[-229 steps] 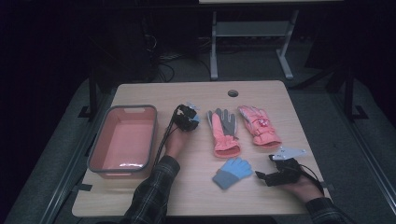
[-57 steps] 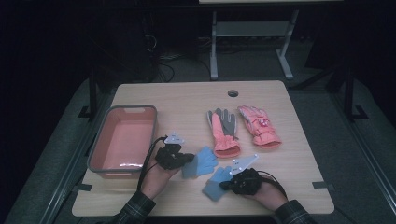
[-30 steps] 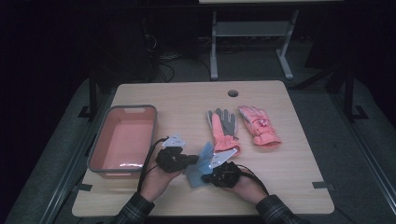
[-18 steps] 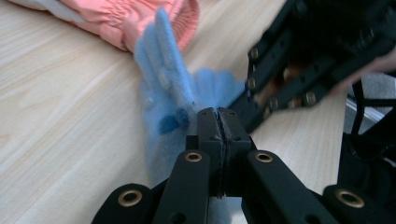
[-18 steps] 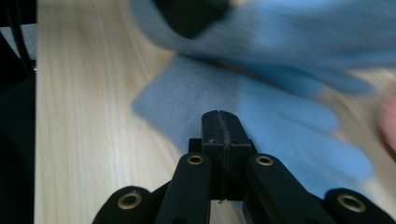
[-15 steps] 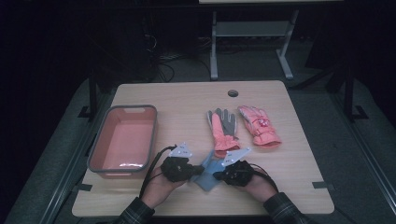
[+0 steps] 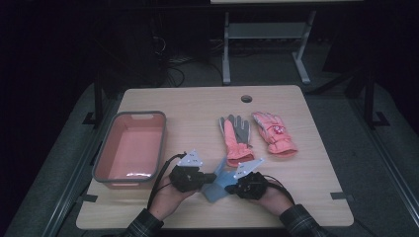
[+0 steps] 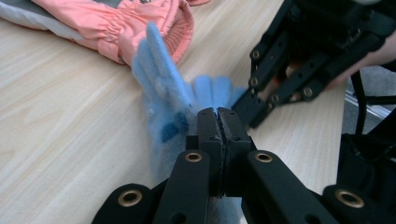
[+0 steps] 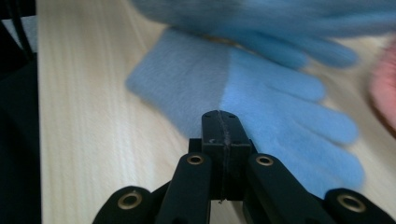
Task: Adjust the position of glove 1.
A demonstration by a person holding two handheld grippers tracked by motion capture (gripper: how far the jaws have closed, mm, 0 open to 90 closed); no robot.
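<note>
High view: left gripper [image 7: 210, 177] and right gripper [image 7: 232, 186] meet over blue gloves [image 7: 219, 185] near the table's [image 7: 197, 106] front edge. Gripper views resolve two blue gloves; left jaws pinch one, right jaws closed, grip uncertain. Two pink gloves [image 7: 257, 136] toward the right edge; one pink bin [image 7: 131, 148] at left.

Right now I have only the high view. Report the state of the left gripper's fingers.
Observer: In the left gripper view the left gripper is shut, its fingers pressed together with no gap.
Operator: Now report the right one.
Observer: In the right gripper view the right gripper is shut too, with its tips over a blue glove that lies flat.
Operator: Count the blue gloves.
Observer: Two show in that view. A second blue glove is blurred beyond the flat one.
</note>
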